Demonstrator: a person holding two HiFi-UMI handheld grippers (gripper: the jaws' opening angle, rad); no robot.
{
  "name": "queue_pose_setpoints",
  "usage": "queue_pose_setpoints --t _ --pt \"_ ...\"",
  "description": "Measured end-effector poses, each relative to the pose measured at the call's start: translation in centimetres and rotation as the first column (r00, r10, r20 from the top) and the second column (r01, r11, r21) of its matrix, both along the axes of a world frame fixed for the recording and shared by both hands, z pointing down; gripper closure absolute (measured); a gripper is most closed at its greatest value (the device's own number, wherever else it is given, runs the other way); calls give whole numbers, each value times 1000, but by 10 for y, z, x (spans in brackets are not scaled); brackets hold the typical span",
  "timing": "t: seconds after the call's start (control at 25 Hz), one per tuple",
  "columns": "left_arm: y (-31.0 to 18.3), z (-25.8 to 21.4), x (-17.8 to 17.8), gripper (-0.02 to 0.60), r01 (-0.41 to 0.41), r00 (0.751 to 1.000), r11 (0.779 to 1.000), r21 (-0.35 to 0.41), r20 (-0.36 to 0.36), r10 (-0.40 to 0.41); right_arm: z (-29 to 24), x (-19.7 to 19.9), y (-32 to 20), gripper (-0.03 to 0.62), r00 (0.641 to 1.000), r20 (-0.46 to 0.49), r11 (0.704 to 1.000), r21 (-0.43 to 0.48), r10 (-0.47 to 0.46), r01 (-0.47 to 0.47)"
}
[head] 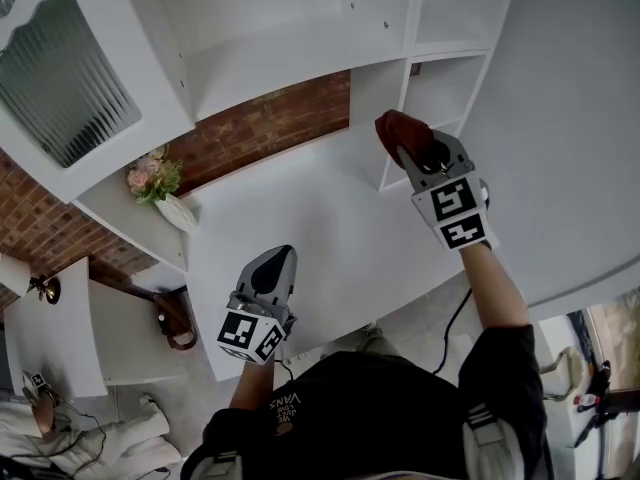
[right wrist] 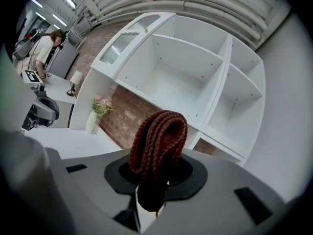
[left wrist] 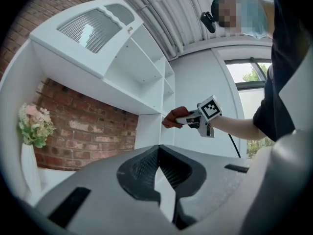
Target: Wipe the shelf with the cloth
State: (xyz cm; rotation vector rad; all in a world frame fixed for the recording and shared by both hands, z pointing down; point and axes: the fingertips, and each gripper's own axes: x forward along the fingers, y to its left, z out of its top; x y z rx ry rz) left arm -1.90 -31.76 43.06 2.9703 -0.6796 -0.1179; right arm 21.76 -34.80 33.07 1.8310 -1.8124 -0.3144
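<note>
White shelf unit (head: 300,48) against a brick wall (head: 260,128), above a broad white desktop (head: 330,218). Right gripper (head: 410,148) raised by the unit's lower right compartments, jaws clamped on a folded rust-brown knitted cloth (right wrist: 159,136), close to an upright panel, contact unclear. Left gripper (left wrist: 157,163) low over the desktop's near edge, jaws together, empty. Vase of pink flowers (head: 165,193) on a ledge at left.

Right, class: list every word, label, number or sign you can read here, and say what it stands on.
"VANS": on the person's black shirt, upside down in the head view.
The smaller print beside it: too small to read.
The square markers on the left gripper and right gripper: patterns, no letters.
The cloth and the shelf: none.
</note>
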Motion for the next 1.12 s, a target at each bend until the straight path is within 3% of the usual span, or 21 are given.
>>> queue_pose_setpoints --t 0.32,0.56,1.12 --pt "3 20 -5 575 7 999 999 -33 32 -6 90 -28 40 499 980 198 999 -33 29 -23" --pt "6 40 -2 575 8 999 997 -75 46 -4 139 -43 71 499 952 294 996 -46 84 -74" --pt "39 86 9 575 -4 997 986 -167 72 16 204 -73 137 499 821 550 988 -97 151 -117"
